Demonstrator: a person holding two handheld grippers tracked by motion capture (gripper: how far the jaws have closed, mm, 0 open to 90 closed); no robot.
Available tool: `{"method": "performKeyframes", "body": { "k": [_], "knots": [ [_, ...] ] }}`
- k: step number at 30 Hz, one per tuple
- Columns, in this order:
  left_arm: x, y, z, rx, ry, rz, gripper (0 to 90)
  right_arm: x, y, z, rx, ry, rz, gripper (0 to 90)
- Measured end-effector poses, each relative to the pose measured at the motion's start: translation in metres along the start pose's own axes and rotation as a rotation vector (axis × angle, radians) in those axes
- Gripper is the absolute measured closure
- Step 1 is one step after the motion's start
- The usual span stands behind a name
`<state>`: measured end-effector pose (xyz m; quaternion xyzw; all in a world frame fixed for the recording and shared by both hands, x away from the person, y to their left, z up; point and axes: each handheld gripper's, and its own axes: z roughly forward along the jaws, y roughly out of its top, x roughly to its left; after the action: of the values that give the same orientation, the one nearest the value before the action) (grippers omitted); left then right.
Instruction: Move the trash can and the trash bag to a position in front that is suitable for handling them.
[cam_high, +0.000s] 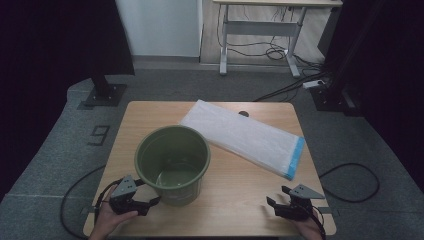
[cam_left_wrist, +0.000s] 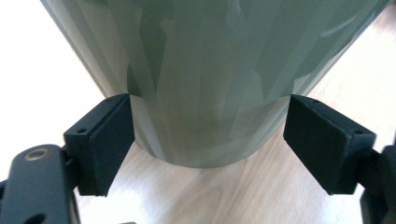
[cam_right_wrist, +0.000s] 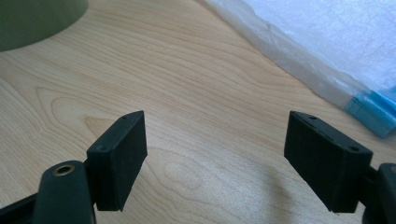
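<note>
Both grippers are held wide open: left gripper (cam_high: 150, 204) straddles the bucket (cam_high: 172, 165) base for steadying, right gripper (cam_high: 278, 200) is empty near the bag (cam_high: 245, 136).

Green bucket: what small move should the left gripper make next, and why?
Probably close on the green bucket. The left gripper is open with its jaws on either side of the bucket's base, neither clearly pressing it; the right gripper is open over bare table.

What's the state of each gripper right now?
Left gripper: open, jaws either side of the green bucket base, not clamped.
Right gripper: open, holding nothing, over bare table.
</note>
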<state>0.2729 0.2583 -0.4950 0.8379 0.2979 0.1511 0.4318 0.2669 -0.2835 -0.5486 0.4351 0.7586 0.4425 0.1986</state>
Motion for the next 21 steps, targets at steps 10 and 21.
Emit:
{"method": "performKeyframes", "body": {
  "k": [10,21],
  "knots": [
    [-0.013,0.029,0.038,0.028,0.003,0.033,16.7,-0.002,0.000,-0.001,-0.006,-0.013,0.008,20.8],
    [-0.025,0.050,0.073,0.053,0.020,0.028,16.6,-0.009,-0.003,-0.008,-0.014,-0.047,0.028,21.2]
  ]
}}
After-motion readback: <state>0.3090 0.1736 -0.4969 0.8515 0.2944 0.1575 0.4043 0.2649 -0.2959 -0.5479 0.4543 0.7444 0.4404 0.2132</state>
